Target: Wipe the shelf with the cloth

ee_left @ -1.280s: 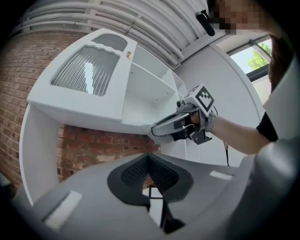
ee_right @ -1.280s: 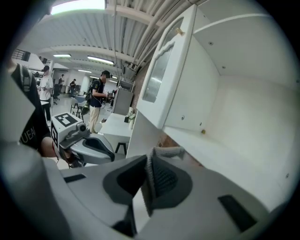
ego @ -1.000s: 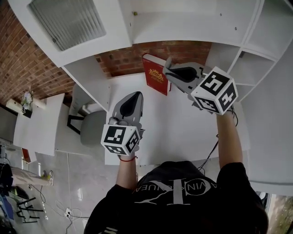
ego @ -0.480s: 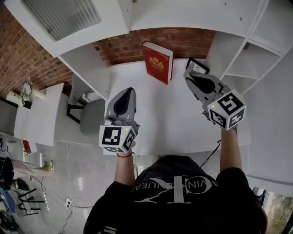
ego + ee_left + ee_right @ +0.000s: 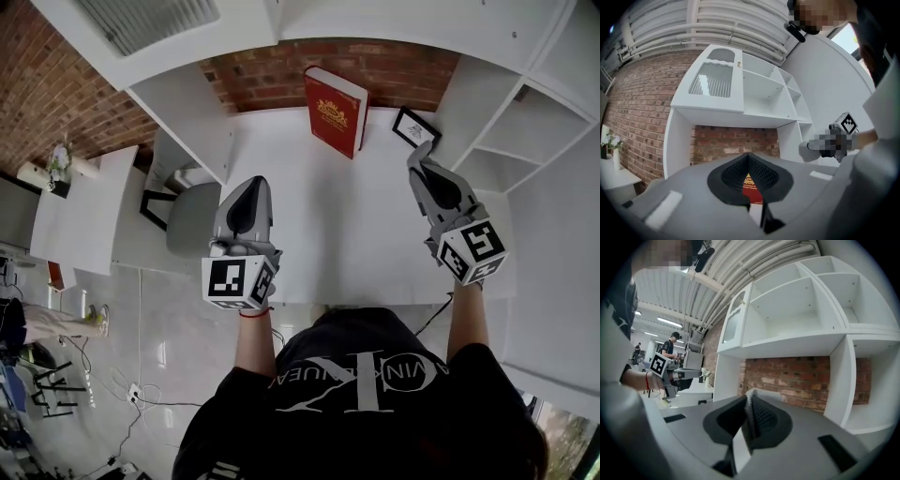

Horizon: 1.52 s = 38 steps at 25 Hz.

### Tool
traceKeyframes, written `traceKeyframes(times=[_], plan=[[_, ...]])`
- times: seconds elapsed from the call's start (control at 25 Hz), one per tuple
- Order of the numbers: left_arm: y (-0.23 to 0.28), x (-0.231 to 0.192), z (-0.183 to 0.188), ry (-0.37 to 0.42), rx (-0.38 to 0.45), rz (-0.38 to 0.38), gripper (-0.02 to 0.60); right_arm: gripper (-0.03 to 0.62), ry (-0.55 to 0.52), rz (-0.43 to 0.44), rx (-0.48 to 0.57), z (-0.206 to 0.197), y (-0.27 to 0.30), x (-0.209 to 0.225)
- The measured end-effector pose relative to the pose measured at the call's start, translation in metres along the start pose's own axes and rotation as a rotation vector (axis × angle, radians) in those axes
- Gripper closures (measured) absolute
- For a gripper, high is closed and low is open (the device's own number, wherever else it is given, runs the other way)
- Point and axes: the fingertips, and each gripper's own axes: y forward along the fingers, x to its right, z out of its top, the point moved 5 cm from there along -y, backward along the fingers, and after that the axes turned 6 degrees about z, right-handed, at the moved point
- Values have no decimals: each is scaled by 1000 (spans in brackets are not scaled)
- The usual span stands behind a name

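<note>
jaws of left gripper (image 5: 254,182) and right gripper (image 5: 416,150) sit closed, empty, above the table (image 5: 347,234) near a red book (image 5: 335,111)

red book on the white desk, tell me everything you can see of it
The red hardback book stands on end on the white desk, towards the back, near the brick wall. It is closed. Its cover faces the person and carries a gold emblem and gold lettering, too small to read. A pale strip of page edges shows along its right side. Only the desk touches it. The small black-framed picture to its right stands apart.
</note>
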Motion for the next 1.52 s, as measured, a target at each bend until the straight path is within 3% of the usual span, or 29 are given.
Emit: traceKeyframes(times=[0.6, 1.52], plan=[[-18, -16, -8, -7, -5, 76, 572, 557, -13, -128, 46, -8, -22, 11], [-12, -24, -15, -22, -37, 40, 572, 556, -7, -136, 68, -2, -16, 4]])
